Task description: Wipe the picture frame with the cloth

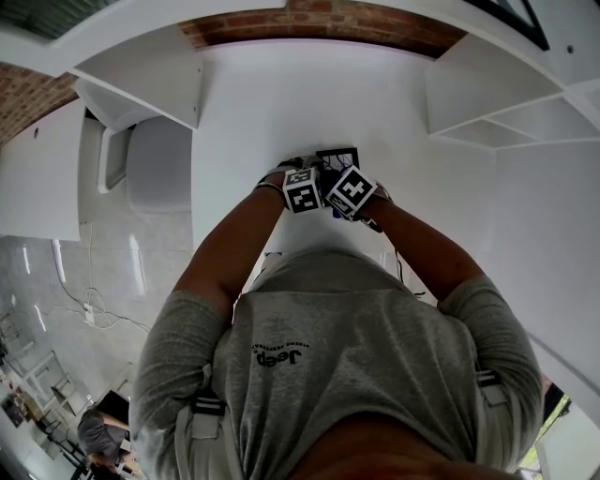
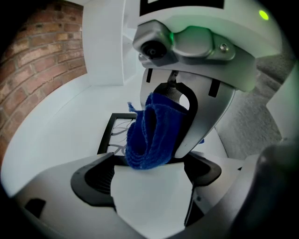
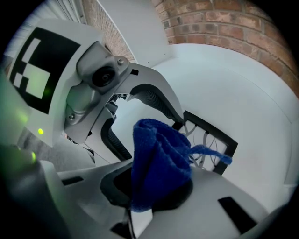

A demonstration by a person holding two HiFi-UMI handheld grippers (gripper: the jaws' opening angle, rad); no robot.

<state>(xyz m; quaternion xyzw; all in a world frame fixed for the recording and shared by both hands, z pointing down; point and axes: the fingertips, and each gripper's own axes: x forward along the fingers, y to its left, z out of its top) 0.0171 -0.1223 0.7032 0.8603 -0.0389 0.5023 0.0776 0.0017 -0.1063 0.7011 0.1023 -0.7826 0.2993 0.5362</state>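
Note:
A black picture frame [image 1: 339, 155] with a line drawing lies flat on the white table [image 1: 281, 103], also seen as the frame [image 2: 111, 133] and the frame [image 3: 212, 135] in the gripper views. Both grippers hover close together just above its near edge, facing each other. My right gripper [image 3: 156, 186] is shut on a bunched blue cloth [image 3: 156, 158]. In the left gripper view the cloth [image 2: 149, 135] hangs from the right gripper's black jaws, and its lower edge reaches my left gripper [image 2: 147, 175]. The left gripper's jaws stand wide apart, open, around the cloth's tip without pinching it.
White shelf units stand at the left [image 1: 141, 84] and right [image 1: 497, 94] of the table, with a brick wall [image 1: 328, 21] behind. The person's forearms [image 1: 234, 244] stretch from below to the grippers.

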